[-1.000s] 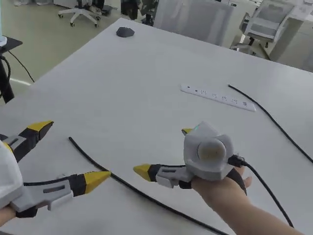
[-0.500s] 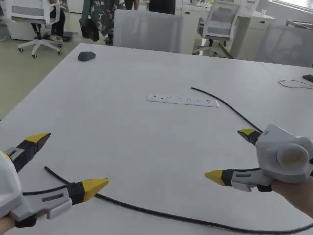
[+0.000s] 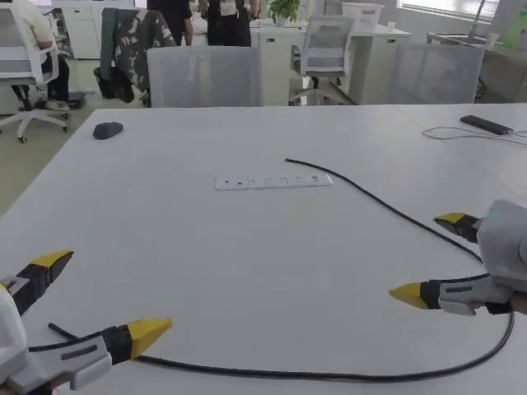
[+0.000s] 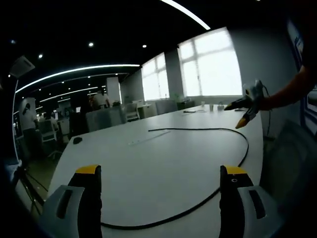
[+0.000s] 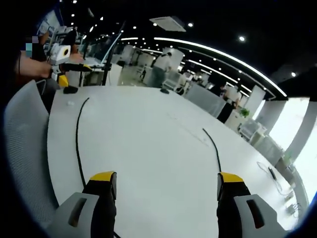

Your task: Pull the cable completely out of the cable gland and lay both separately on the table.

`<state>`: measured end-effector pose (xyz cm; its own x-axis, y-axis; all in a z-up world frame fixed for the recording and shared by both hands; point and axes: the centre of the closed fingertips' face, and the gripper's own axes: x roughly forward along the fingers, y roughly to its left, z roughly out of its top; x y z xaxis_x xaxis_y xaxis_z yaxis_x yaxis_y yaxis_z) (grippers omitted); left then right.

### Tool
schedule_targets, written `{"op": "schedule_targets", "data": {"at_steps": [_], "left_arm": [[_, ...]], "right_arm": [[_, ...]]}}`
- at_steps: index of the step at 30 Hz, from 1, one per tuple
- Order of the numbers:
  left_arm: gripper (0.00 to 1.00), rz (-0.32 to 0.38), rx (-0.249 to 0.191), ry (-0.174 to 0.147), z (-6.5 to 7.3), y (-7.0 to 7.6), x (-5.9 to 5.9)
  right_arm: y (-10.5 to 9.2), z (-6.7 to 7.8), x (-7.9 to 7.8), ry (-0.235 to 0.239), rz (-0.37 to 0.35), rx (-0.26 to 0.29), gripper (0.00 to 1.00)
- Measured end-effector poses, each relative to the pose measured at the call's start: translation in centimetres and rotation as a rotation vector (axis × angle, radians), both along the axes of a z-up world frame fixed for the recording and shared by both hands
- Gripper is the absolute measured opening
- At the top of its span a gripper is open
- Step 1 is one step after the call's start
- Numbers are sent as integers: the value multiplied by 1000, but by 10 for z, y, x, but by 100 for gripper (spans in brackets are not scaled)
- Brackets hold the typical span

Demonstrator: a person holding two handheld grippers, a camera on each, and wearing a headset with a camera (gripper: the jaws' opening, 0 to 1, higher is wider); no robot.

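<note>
A long black cable (image 3: 288,374) lies loose on the white bench (image 3: 206,247). One end sits near the bench's front edge by the left hand-held gripper (image 3: 103,295). From there it runs along the front, bends round in a wide loop at the right, passes by the right hand-held gripper (image 3: 428,256), and runs away in a gentle line to end just beside a white power strip (image 3: 273,181). The cable looks thin, smooth and evenly dark along all its visible length, and I cannot make out a fitting anywhere on it. Both hand-held grippers have their 2 yellow-tipped jaws spread wide, with nothing between them and neither touching the cable. In the left gripper view the cable curves across the bench between and beyond the jaws, with the right hand-held gripper far off at the right. In the right gripper view 2 stretches of the cable show, 1 at the left and 1 further off toward the right. A dark mouse (image 3: 108,129) rests near the far left corner, well apart from the cable. A flat dark device (image 3: 486,124) lies at the far right. Grey chairs (image 3: 206,76) stand along the far side of the bench.
</note>
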<state>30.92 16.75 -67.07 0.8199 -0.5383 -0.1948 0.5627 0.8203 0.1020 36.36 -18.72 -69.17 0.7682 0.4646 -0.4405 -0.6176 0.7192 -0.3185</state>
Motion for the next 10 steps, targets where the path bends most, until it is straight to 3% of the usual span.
{"op": "schedule_targets", "data": {"at_steps": [4, 8, 10], "left_arm": [[99, -9, 24, 18, -4, -3, 0], [99, 1, 40, 34, -4, -1, 0], [99, 0, 56, 42, -6, 0, 0]], "right_arm": [[5, -7, -10, 18, -24, 27, 85], [7, -13, -16, 88, -130, 106, 86], [10, -13, -17, 96, -149, 150, 86]]}}
